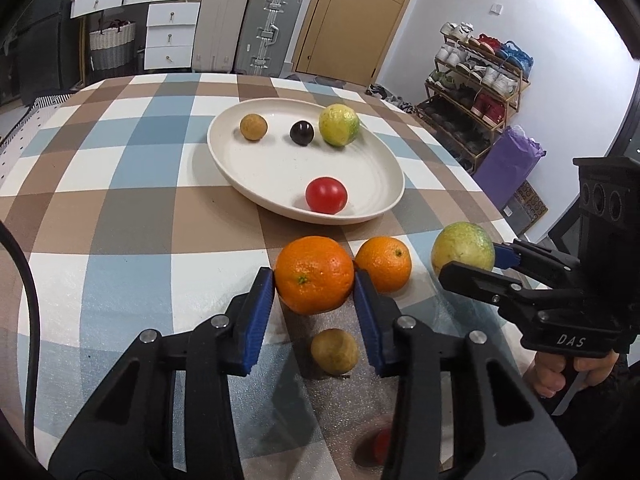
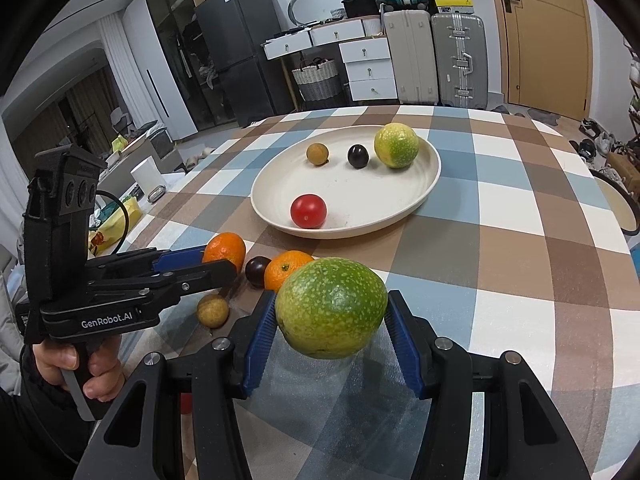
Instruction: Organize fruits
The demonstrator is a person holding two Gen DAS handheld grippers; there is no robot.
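My left gripper (image 1: 314,280) is shut on a large orange (image 1: 315,275) and holds it just above the checked tablecloth. My right gripper (image 2: 331,312) is shut on a green speckled fruit (image 2: 331,307), which also shows in the left wrist view (image 1: 463,247). A cream plate (image 1: 280,168) beyond holds a red tomato (image 1: 326,195), a dark plum (image 1: 301,133), a brown longan (image 1: 253,127) and a yellow-green fruit (image 1: 339,124). On the cloth lie a second orange (image 1: 384,264), a brown longan (image 1: 334,351) and a dark plum (image 2: 257,270).
A small red fruit (image 1: 382,444) lies under my left gripper near the table's front edge. Beyond the table stand suitcases (image 1: 268,28), white drawers (image 1: 172,34), a door and a shoe rack (image 1: 472,92).
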